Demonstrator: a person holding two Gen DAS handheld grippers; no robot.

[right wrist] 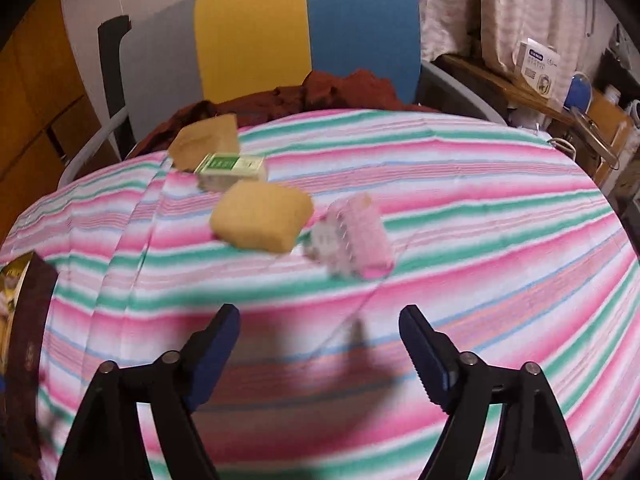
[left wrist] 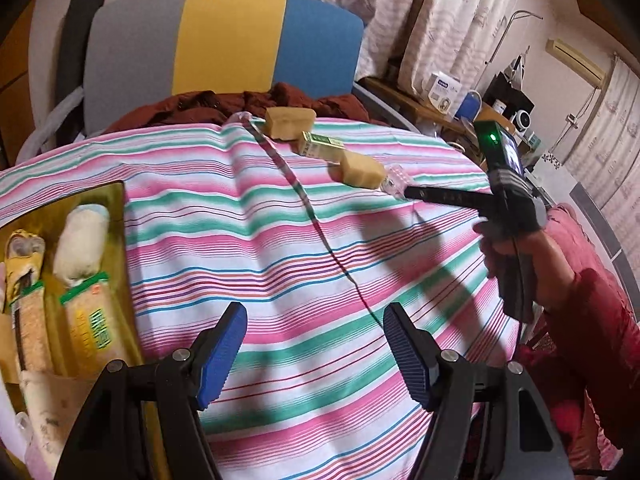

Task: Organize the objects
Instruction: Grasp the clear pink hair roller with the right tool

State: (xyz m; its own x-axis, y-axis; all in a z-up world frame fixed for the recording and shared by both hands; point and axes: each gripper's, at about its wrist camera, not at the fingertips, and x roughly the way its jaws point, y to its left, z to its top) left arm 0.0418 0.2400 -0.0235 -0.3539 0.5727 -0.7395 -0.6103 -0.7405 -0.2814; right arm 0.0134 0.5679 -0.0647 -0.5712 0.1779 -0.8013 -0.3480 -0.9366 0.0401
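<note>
Several small items lie in a row on the striped tablecloth [left wrist: 280, 240]: a far tan block [left wrist: 291, 121], a green-and-gold box [left wrist: 321, 146], a nearer tan block [left wrist: 361, 171] and a clear pink packet [left wrist: 396, 180]. In the right wrist view they are the far block [right wrist: 206, 140], box [right wrist: 232, 168], near block [right wrist: 260, 220] and packet [right wrist: 352, 236]. My left gripper [left wrist: 315, 352] is open and empty over the near cloth. My right gripper [right wrist: 320, 354] is open and empty, just short of the packet; in the left wrist view its fingers [left wrist: 440, 196] reach toward the packet.
A gold tray [left wrist: 112, 208] at the left holds several wrapped packets. A dark box [right wrist: 28, 320] sits at the left edge in the right wrist view. A chair [left wrist: 224, 40] with red cloth stands behind the table. Cluttered shelves are at the right.
</note>
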